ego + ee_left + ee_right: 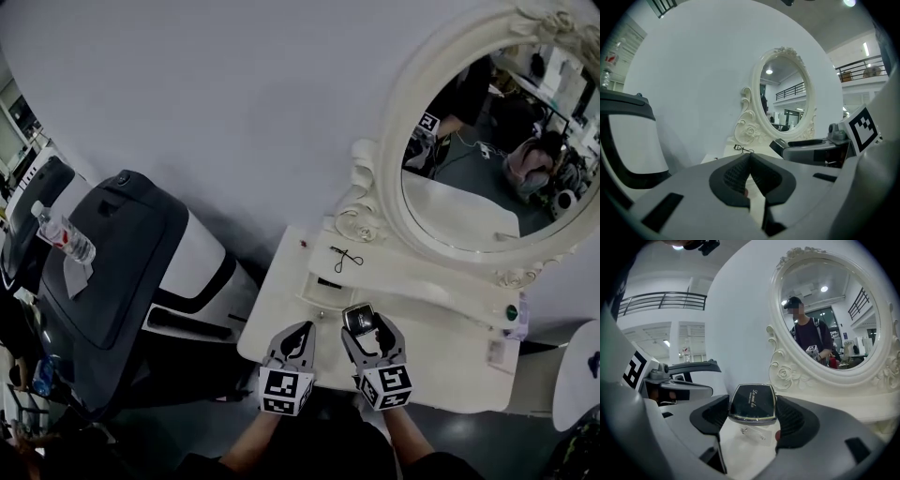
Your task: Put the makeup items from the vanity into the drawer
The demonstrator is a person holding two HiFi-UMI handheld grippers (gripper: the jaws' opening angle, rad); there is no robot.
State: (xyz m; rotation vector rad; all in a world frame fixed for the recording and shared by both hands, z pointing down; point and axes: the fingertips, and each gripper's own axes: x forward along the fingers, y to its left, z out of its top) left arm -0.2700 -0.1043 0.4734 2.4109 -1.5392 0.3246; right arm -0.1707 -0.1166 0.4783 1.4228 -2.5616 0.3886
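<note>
Clamping "La mei la" compact (752,402), R claw (753,414)

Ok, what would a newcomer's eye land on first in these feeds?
The ornate white oval mirror fills the head view's upper right, at the back of the white vanity. Near the vanity's front edge, the right gripper is shut on a dark compact, the left gripper beside it shut and empty. A small black tool, perhaps an eyelash curler, lies on the top by the mirror's base.
</note>
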